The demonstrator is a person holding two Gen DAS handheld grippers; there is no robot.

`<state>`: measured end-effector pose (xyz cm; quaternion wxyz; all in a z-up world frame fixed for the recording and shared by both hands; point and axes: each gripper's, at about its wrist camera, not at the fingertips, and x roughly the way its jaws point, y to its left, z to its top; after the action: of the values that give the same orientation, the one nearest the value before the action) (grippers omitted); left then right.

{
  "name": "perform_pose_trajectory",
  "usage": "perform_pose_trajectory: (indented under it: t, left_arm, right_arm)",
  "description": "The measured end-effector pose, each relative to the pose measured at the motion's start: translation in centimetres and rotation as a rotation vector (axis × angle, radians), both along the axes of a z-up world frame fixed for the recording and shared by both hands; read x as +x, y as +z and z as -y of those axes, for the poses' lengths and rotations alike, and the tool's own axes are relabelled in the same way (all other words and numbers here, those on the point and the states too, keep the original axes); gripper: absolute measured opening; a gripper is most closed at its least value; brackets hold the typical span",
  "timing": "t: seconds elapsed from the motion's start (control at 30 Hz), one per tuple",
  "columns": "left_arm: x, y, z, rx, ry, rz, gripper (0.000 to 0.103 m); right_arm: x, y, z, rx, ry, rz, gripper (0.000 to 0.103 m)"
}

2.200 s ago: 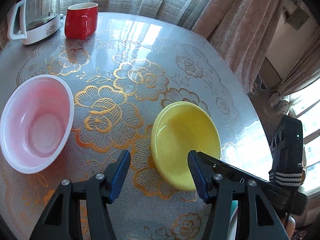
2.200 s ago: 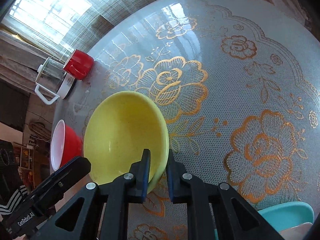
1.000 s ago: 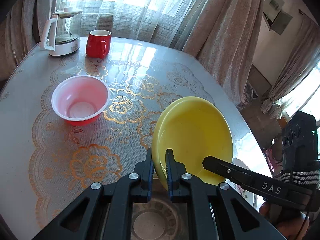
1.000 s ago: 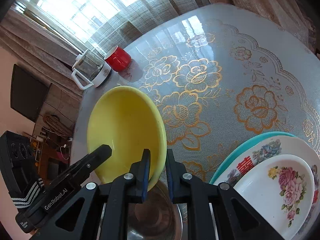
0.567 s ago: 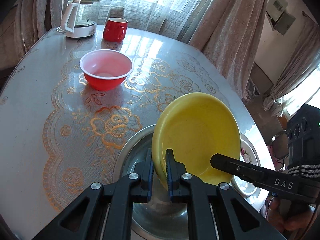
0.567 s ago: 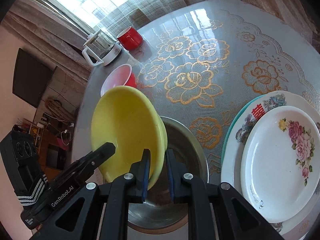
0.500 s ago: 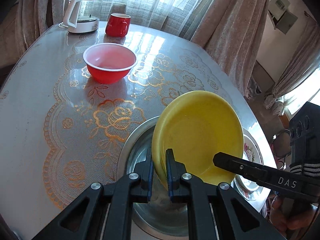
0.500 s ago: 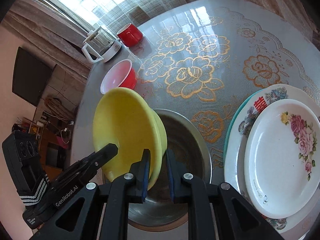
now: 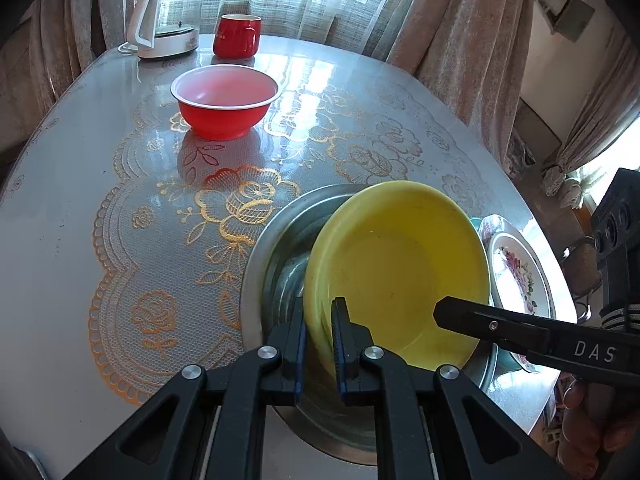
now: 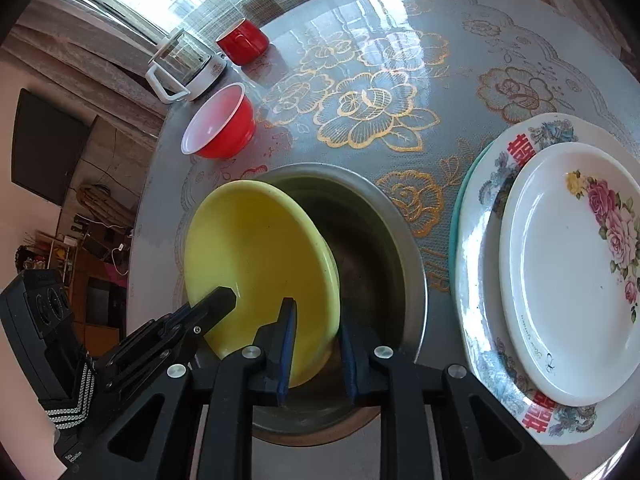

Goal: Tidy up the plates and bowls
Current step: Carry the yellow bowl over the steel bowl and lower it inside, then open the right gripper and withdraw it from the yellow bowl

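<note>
A yellow bowl (image 9: 400,272) (image 10: 256,260) sits tilted inside a large steel bowl (image 9: 256,264) (image 10: 384,240) near the table's front edge. My left gripper (image 9: 319,344) is shut on the yellow bowl's near rim. My right gripper (image 10: 314,344) straddles the opposite rim with its jaws a little apart, so it is open. A red bowl (image 9: 225,104) (image 10: 220,126) stands farther back. A stack of plates (image 10: 560,272) (image 9: 516,268), a floral plate on top, lies right of the steel bowl.
A red mug (image 9: 236,36) (image 10: 242,40) and a glass kettle (image 9: 164,28) (image 10: 184,64) stand at the table's far edge by the curtains. The round table (image 9: 80,200) has a gold flower cloth under glass.
Both grippers carried the yellow bowl back over the table and lowered it into the steel bowl. The right gripper's jaws have spread off the rim; the left stays clamped.
</note>
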<state>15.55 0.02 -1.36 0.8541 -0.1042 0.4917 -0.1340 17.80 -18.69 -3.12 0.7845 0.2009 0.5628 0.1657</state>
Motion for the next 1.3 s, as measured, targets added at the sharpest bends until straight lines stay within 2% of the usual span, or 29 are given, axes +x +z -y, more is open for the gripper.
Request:
perform_pose_trajectory:
  t: [0.5, 0.73, 0.9, 1.1, 1.17, 1.3]
  left_arm:
    - [-0.4, 0.1, 1.1, 0.099, -0.009, 0.039, 0.011]
    - [-0.2, 0.1, 0.8, 0.068, -0.007, 0.04, 0.013]
    - [-0.3, 0.3, 1.3, 0.096, -0.019, 0.058, 0.018]
    - [-0.2, 0.0, 2.3, 0.103, -0.057, 0.059, 0.018]
    - [-0.3, 0.2, 2.3, 0.099, -0.059, 0.068, 0.021]
    - [-0.3, 0.8, 1.9, 0.099, -0.043, 0.091, 0.033]
  right_arm:
    - [-0.8, 0.4, 0.4, -0.087, -0.001, 0.019, 0.023]
    - [-0.5, 0.6, 0.5, -0.124, -0.013, 0.025, 0.023]
    - [-0.3, 0.8, 0.1, -0.145, -0.002, 0.047, 0.023]
    - [-0.6, 1.3, -0.7, -0.144, 0.026, 0.073, 0.021]
    - [-0.7, 1.3, -0.9, -0.151, 0.031, 0.081, 0.021]
    - [-0.9, 1.2, -1.1, -0.169, 0.04, 0.09, 0.021]
